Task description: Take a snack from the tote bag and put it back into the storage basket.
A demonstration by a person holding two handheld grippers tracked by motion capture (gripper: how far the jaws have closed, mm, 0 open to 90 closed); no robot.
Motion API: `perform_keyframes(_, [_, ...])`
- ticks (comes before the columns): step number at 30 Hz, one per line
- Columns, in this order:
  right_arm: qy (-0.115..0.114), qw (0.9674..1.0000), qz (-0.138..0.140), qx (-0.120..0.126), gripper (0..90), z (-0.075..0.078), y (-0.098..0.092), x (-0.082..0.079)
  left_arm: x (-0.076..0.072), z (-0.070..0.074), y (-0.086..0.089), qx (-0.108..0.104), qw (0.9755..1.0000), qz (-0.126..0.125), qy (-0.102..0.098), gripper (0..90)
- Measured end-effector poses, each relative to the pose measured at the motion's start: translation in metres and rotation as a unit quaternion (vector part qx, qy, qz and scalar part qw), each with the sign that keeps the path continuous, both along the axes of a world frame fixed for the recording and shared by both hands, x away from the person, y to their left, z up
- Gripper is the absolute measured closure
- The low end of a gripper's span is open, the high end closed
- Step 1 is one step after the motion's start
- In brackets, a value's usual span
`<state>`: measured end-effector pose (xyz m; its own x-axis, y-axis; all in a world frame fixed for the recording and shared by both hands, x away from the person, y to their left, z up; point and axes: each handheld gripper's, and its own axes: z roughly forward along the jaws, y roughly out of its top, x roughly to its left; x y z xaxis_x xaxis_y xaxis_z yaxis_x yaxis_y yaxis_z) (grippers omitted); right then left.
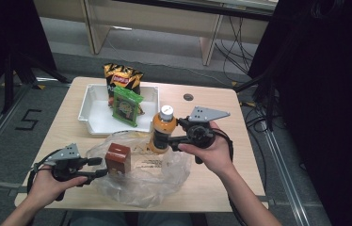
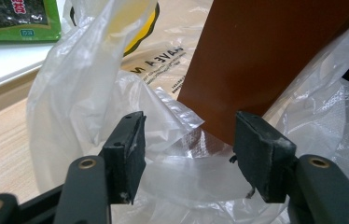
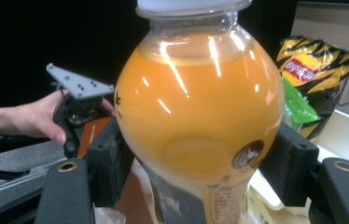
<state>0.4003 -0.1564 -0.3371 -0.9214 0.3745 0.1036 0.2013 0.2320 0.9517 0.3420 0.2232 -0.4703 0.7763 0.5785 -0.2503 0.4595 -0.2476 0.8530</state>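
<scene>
The right hand-held gripper (image 1: 173,134) holds the juice bottle (image 1: 163,129) upright, its jaws clamped on the bottle's two sides. In the right gripper view, both black pads (image 3: 109,161) press against the orange body of the bottle (image 3: 198,116), below the white cap. In the high view, the bottle is at the far edge of the clear plastic bag (image 1: 141,176), which lies open on the desk (image 1: 221,179). Whether the bottle's base touches the bag or the desk cannot be told.

The left hand-held gripper (image 1: 100,167) is at the bag's left edge, just beside the brown box (image 1: 118,159). Its jaws stand at a medium gap. In the left gripper view, crumpled bag film (image 2: 172,154) lies between the pads (image 2: 128,156), and neither pad presses on it. The lower corner of the box (image 2: 256,60) lies just beyond the jaw tips, nearer the pad at the right of that view. The box stands upright inside the bag.

A white tray (image 1: 92,110) is on the far part of the desk, just beyond the bag. A green packet (image 1: 127,106) stands in the tray. A chip bag (image 1: 122,77) leans at the tray's far rim, behind the green packet. The right gripper view shows the chip bag (image 3: 310,67) and the green packet (image 3: 298,109) to the right of the bottle.
</scene>
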Motion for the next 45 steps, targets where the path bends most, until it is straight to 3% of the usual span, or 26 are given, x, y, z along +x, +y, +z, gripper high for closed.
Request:
perform_keyframes(9, [-0.002, 0.9996, -0.013, 0.023, 34.4, 0.014, 0.007, 0.017, 0.0, 0.0, 0.001, 0.001, 1.0, 0.0, 0.002, 43.3])
perform_keyframes(10, [0.013, 0.9994, -0.022, 0.025, 34.4, 0.016, 0.008, 0.019, 0.0, -0.001, 0.0, -0.001, 1.0, 0.002, 0.003, 43.3])
perform_keyframes(11, [0.01, 0.9994, -0.02, 0.027, 34.4, 0.017, 0.009, 0.021, 0.001, -0.001, 0.001, 0.0, 1.0, 0.001, 0.003, 43.3])
perform_keyframes(19, [0.0, 0.9988, -0.041, 0.028, 34.4, 0.025, 0.024, 0.042, 0.001, 0.0, 0.001, 0.0, 1.0, 0.001, 0.0, 43.2])
perform_keyframes(21, [0.011, 0.9986, -0.043, 0.028, 34.4, 0.025, 0.027, 0.045, 0.001, 0.0, 0.002, 0.001, 1.0, -0.002, -0.001, 43.1])
perform_keyframes(22, [0.003, 0.9985, -0.047, 0.025, 34.4, 0.025, 0.027, 0.048, 0.001, 0.0, 0.002, 0.0, 1.0, -0.003, 0.0, 43.1])
perform_keyframes(28, [0.012, 0.9979, -0.06, 0.022, 34.4, 0.025, 0.033, 0.058, 0.0, 0.001, 0.004, 0.001, 1.0, -0.001, -0.001, 43.1])
perform_keyframes(29, [0.004, 0.9979, -0.061, 0.021, 34.3, 0.023, 0.035, 0.064, 0.001, 0.001, 0.003, -0.002, 1.0, 0.0, -0.001, 43.1])
perform_keyframes(33, [0.013, 0.997, -0.073, 0.021, 34.3, 0.021, 0.036, 0.068, 0.001, 0.001, 0.003, 0.0, 1.0, 0.0, -0.001, 43.1])
perform_keyframes(37, [0.008, 0.9967, -0.08, 0.013, 34.3, 0.016, 0.037, 0.08, 0.001, 0.001, 0.002, 0.001, 1.0, 0.0, -0.002, 43.1])
perform_keyframes(39, [0.014, 0.9961, -0.087, 0.008, 34.3, 0.01, 0.04, 0.087, 0.0, 0.001, 0.002, -0.008, 1.0, 0.0, 0.0, 43.1])
perform_keyframes(45, [0.022, 0.9946, -0.102, -0.004, 34.3, 0.001, 0.048, 0.102, 0.0, 0.0, 0.003, -0.003, 1.0, 0.0, 0.0, 43.1])
